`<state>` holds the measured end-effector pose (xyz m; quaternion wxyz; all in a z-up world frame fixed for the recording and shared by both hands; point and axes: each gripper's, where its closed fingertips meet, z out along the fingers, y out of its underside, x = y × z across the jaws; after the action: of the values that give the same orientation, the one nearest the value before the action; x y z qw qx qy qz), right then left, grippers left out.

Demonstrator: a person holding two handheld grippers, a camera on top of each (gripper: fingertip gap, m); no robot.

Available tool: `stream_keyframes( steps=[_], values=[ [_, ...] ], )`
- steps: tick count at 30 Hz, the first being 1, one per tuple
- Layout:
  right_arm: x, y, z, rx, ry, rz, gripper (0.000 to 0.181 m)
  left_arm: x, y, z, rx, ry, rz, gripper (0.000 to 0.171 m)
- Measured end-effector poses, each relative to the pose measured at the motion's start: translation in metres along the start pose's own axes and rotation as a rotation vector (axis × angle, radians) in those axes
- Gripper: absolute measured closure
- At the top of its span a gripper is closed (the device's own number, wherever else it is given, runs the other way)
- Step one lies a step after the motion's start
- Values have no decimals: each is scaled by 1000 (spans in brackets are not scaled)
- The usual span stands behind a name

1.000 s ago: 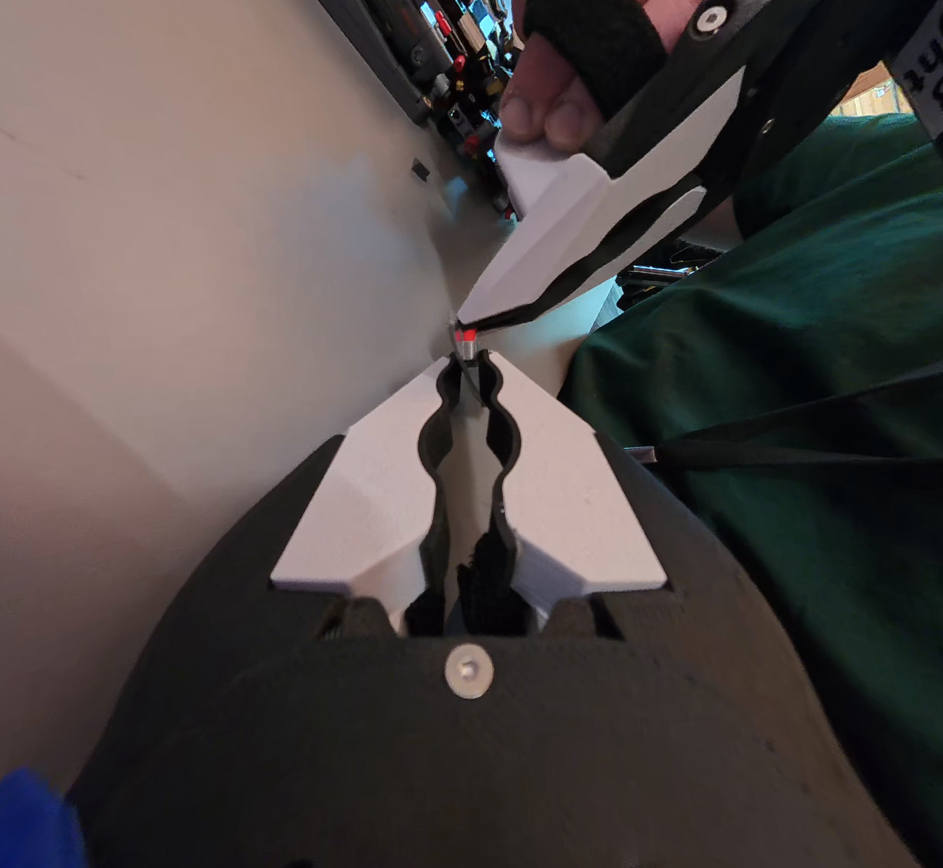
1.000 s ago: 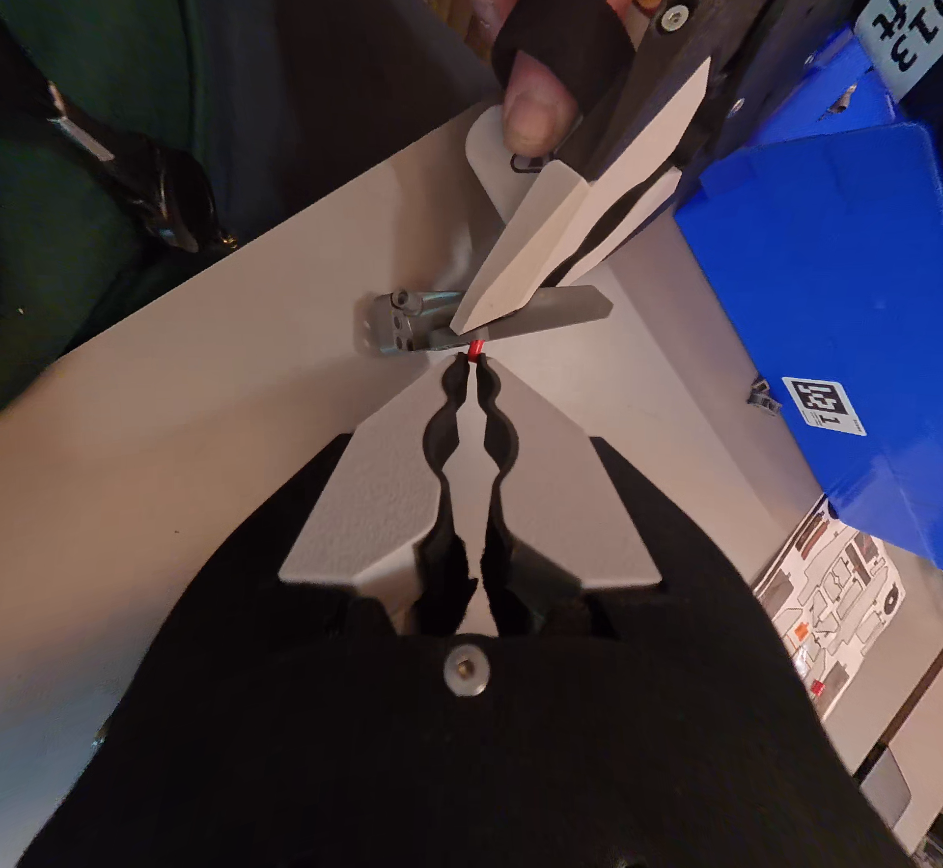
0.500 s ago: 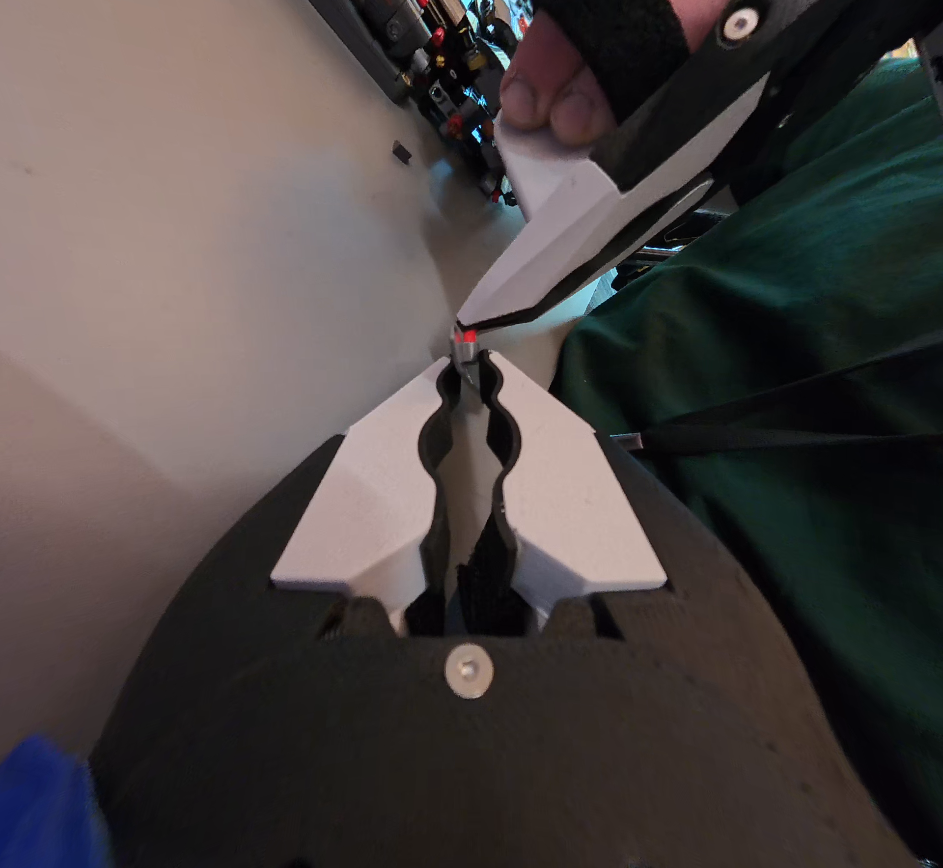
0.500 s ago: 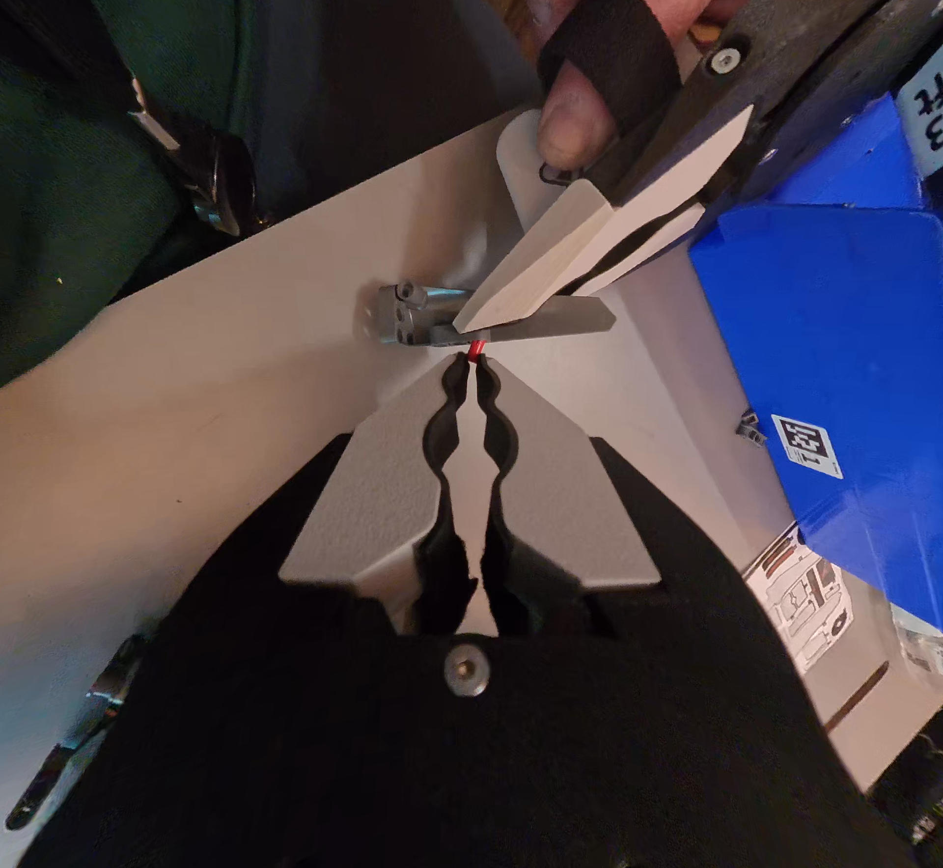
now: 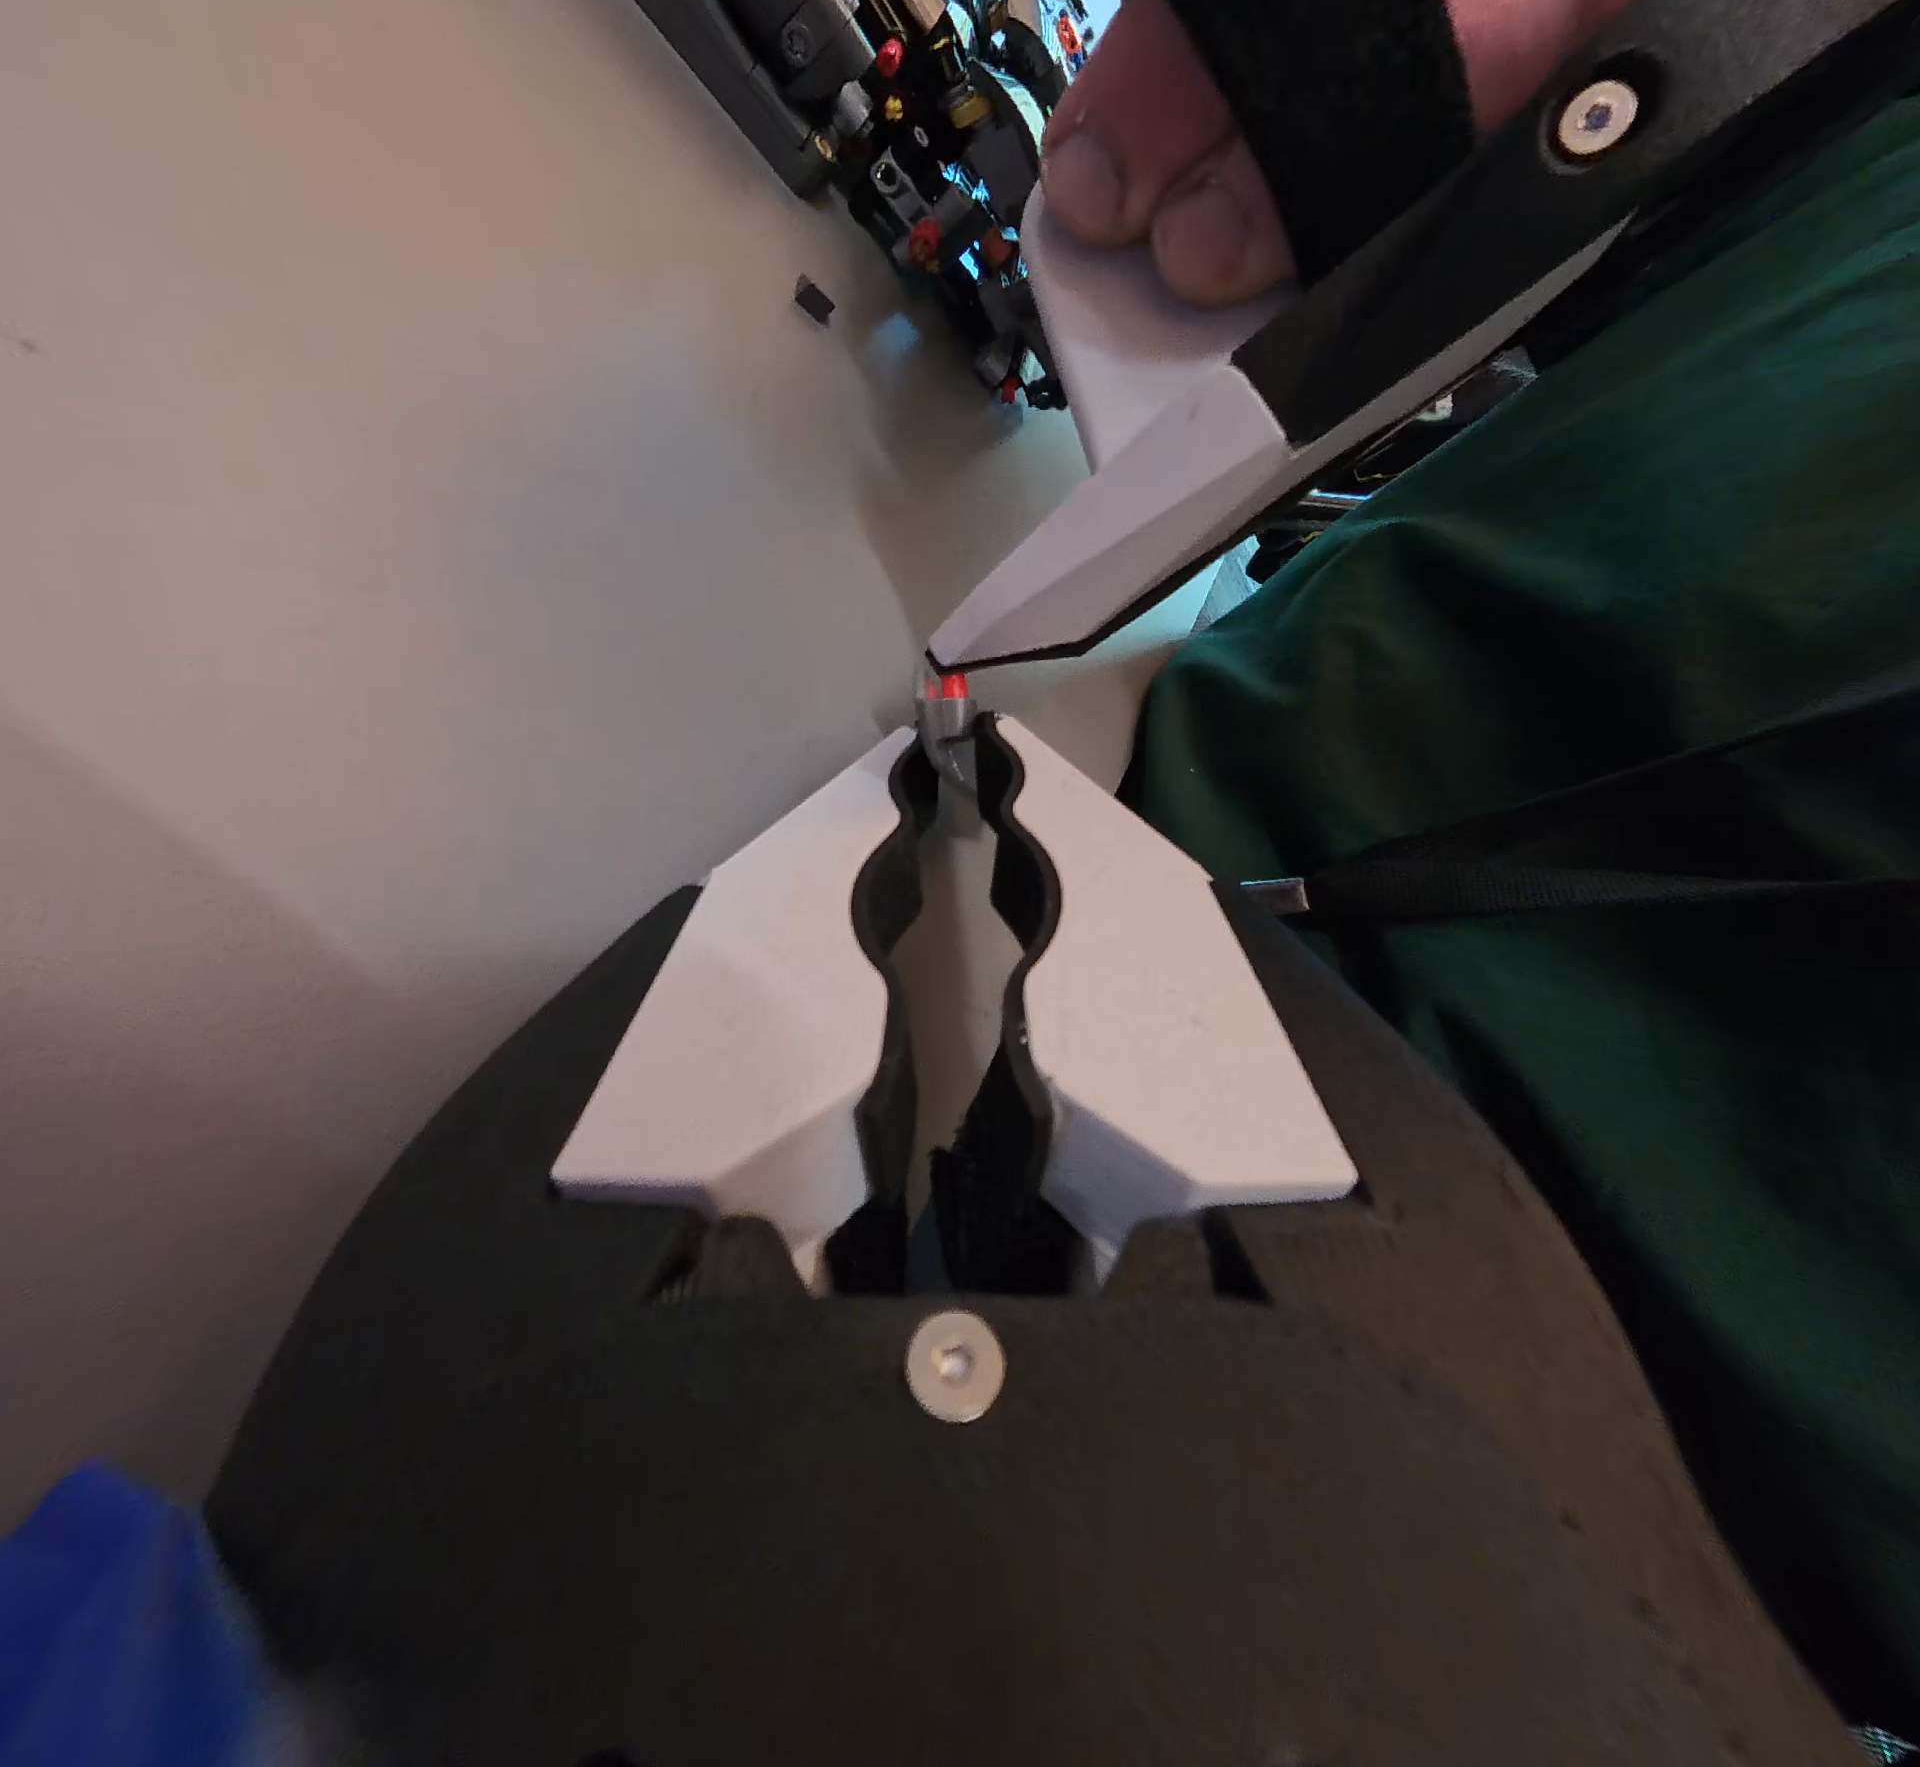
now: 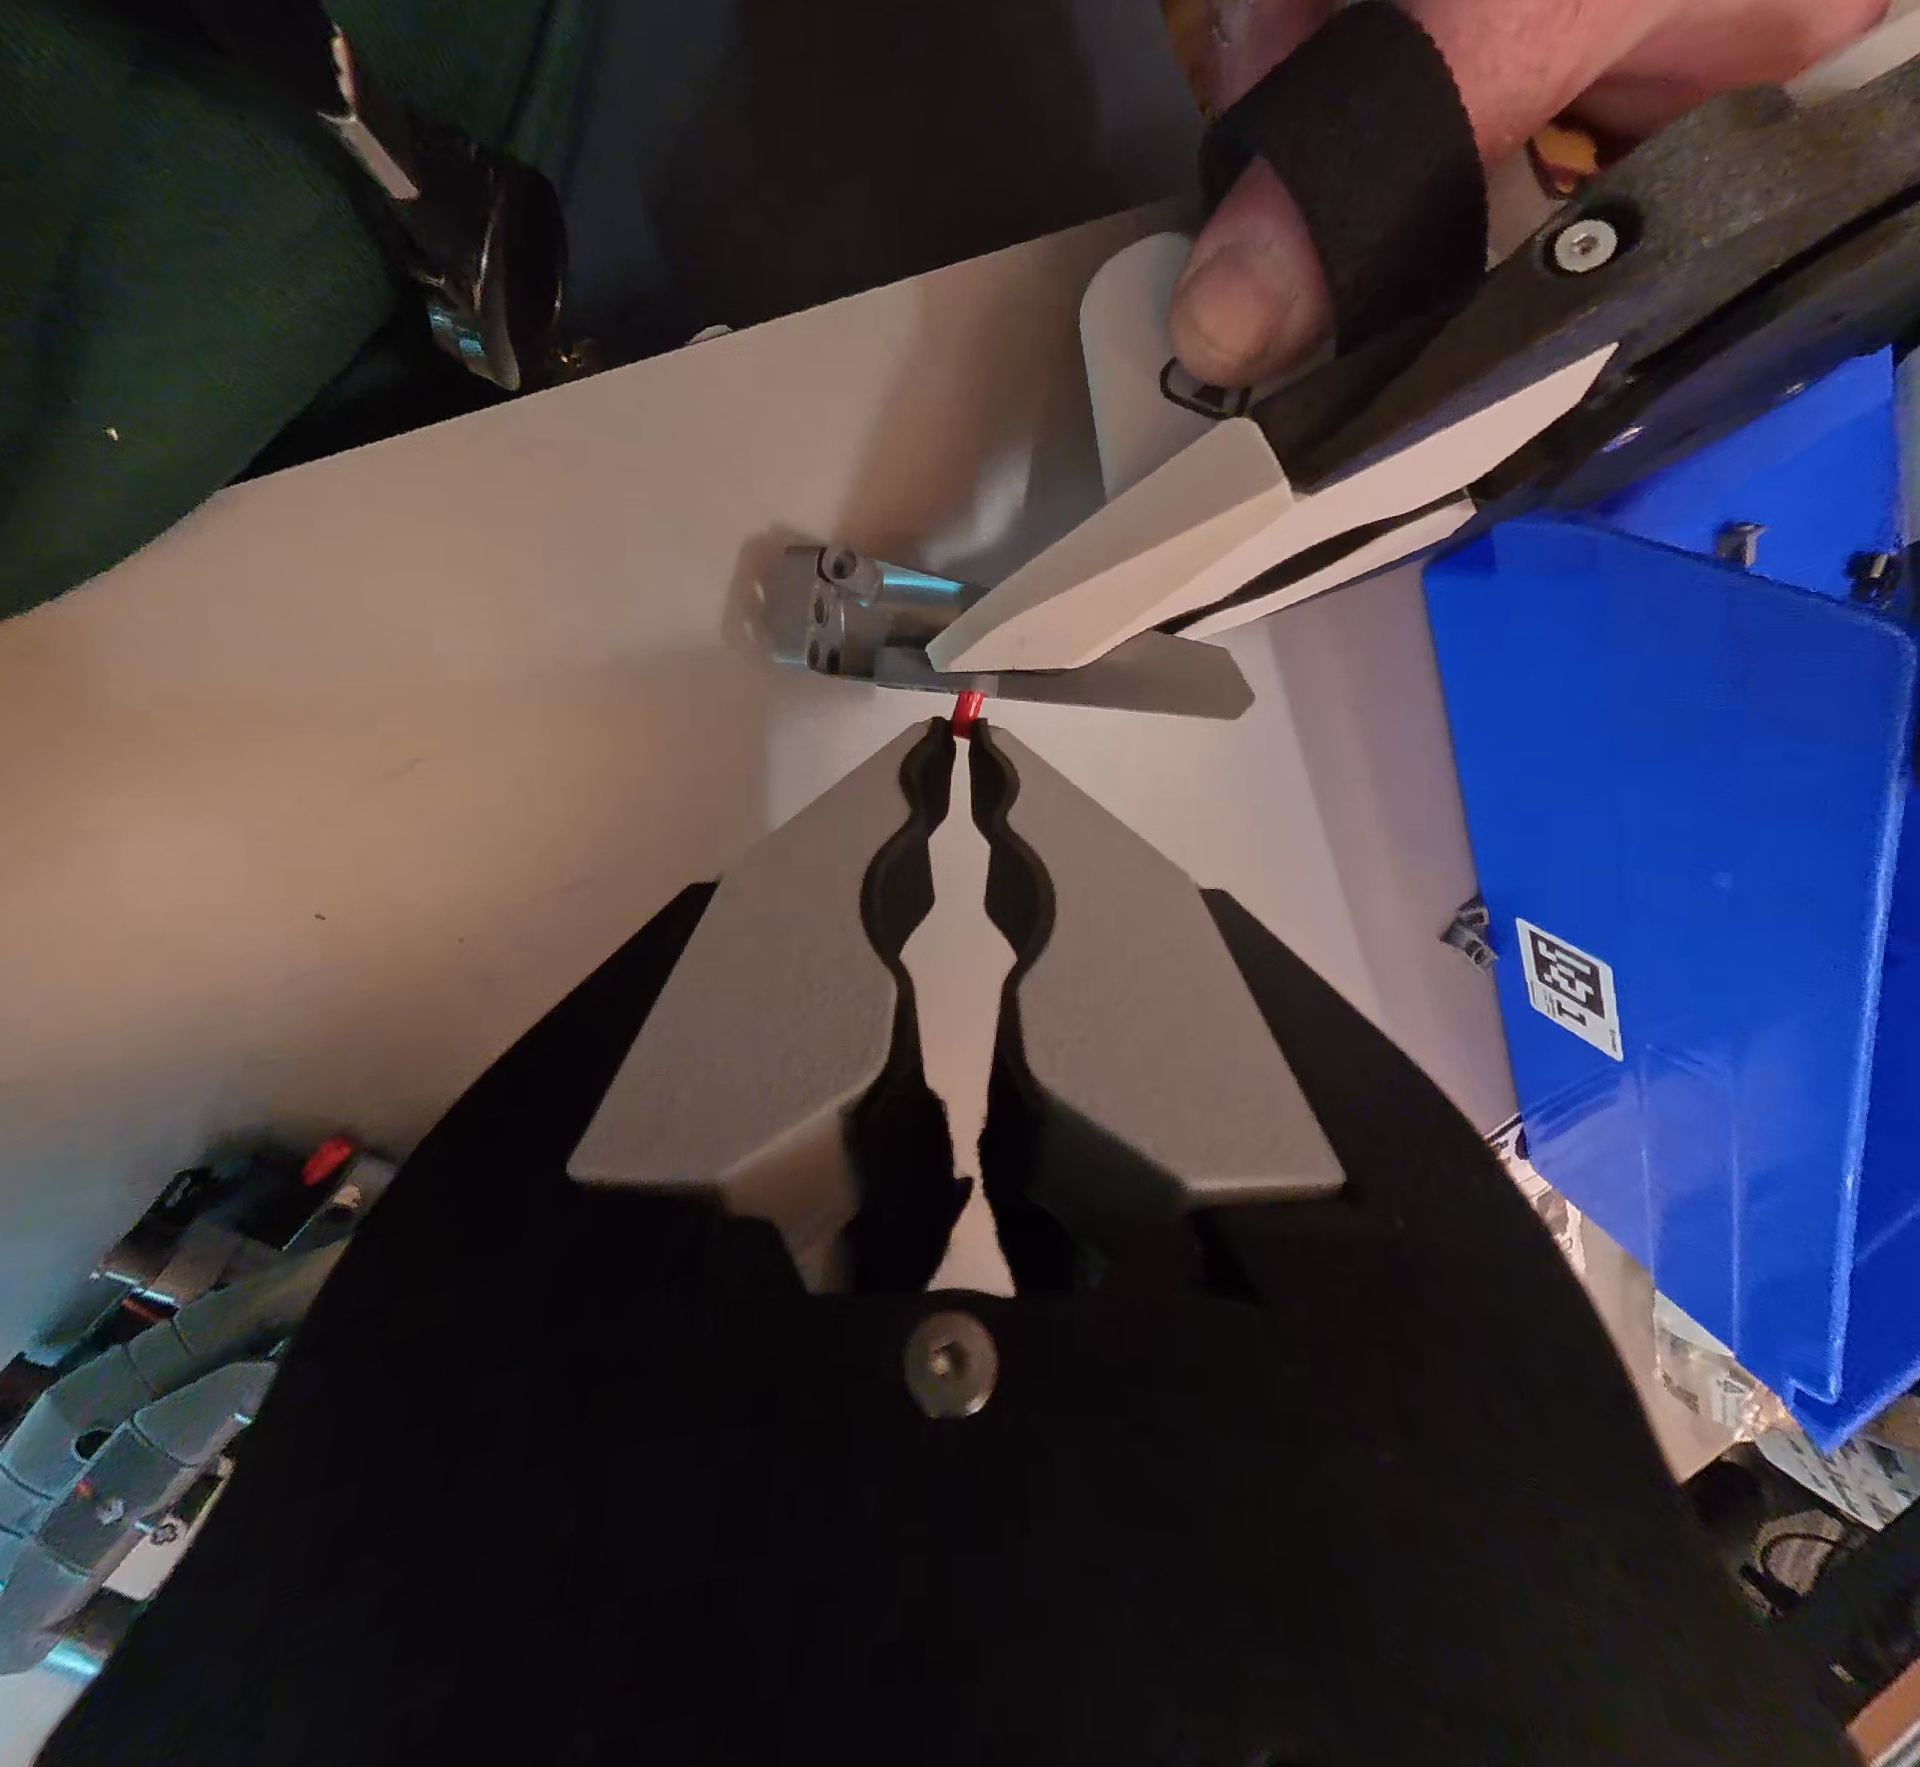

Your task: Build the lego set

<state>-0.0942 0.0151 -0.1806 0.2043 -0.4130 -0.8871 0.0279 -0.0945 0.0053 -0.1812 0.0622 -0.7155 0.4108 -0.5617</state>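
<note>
- Left gripper (image 5: 954, 730): matte white wedge fingers w/ wavy black inner pads, clamped on a grey lego assembly (image 6: 883, 595) held just above the pale smooth table (image 6: 468, 678)
- Assembly: smooth grey plastic, blocky holed end + long flat tapered strip
- Right gripper (image 6: 961, 735): same build, fingers pinched together on a thin red pin (image 6: 966, 709), its tip touching the strip's underside
- Glossy blue bin (image 6: 1662, 886) beside the table, square marker sticker on its side
- Loose grey parts pile (image 6: 135, 1354) at the lower left of the right wrist view

A pale table (image 6: 436, 782) carries a blue bin (image 6: 1683, 886) (right side) and loose lego pieces (image 5: 914, 107).
</note>
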Motion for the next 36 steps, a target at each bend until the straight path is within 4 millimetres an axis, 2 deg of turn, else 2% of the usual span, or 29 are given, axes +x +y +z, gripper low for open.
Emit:
stream_keyframes(
  steps=[15, 36],
  values=[
    [-2, -1, 2, -26, -12, -34, 180, 0, 1, 1, -11, -3, 0, 166],
    [-3, -2, 3, -53, -77, -189, 180, 0, 3, 2, -26, 1, -2, 166]
  ],
)
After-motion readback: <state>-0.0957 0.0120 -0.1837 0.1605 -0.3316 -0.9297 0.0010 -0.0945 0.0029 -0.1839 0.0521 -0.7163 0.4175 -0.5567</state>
